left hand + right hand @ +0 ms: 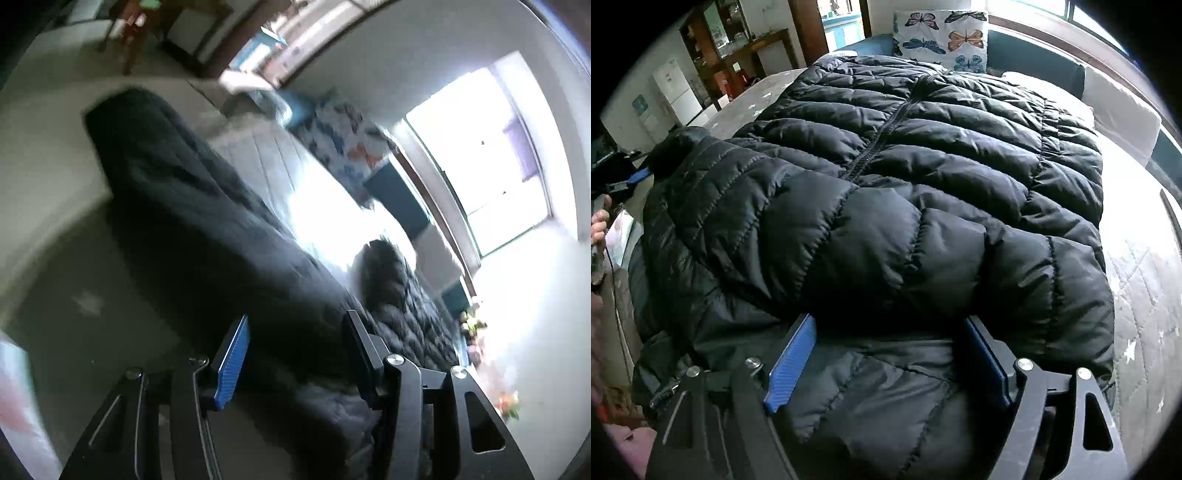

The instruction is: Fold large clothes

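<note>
Puffy jacket [886, 184] fills bed centre; bare mattress [1145, 295] strip free at right.

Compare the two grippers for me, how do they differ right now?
The right gripper stands wide open over the black puffer jacket, its sleeve between the pads; the left gripper is narrower, with nothing visibly clamped. The right gripper's view is sharp and looks down on the jacket; the left gripper's view is blurred and tilted, with the jacket ahead of it. Both have blue ribbed pads.
</note>
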Motion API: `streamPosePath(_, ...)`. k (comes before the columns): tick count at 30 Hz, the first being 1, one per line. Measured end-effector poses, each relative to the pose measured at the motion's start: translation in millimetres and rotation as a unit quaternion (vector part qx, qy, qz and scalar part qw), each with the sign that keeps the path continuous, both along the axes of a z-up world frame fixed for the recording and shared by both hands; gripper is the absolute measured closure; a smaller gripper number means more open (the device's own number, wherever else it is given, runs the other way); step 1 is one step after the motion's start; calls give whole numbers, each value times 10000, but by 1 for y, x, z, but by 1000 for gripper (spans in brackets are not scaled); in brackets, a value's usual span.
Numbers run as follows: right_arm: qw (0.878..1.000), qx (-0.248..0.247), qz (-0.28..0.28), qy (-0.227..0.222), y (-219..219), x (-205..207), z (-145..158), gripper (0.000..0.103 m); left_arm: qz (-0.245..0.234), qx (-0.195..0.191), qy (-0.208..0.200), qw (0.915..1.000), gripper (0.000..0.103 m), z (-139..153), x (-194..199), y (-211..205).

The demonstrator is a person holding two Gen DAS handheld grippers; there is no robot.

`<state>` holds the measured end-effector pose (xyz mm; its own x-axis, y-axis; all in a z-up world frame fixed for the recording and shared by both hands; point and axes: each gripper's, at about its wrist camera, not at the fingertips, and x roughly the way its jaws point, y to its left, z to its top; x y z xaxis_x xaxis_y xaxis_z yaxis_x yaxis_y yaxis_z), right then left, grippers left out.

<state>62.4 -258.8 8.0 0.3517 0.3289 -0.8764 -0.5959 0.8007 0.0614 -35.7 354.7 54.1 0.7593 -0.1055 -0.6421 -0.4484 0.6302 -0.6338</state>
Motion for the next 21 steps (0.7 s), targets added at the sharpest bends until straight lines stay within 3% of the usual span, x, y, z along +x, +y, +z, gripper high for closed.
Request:
streamPosePath(2,10000,0,1,16,0,0,0,12,526,278,222,9980,48,4,-6,23)
streamPosePath(4,10000,-43,1,-13,2,0,0,11,939,279,387,9944,48,-1,-7,49)
streamPosePath(10,10000,-49,-9,10,2,-1,0,11,1928,-346,677,9783,48,-28,-2,120)
streamPosePath(16,10000,-80,-12,46,3,0,0,11,2077,-605,741,9735,48,-46,14,157)
streamPosePath(21,9999,-83,-21,59,3,1,0,11,2106,-504,667,9740,49,-57,24,168)
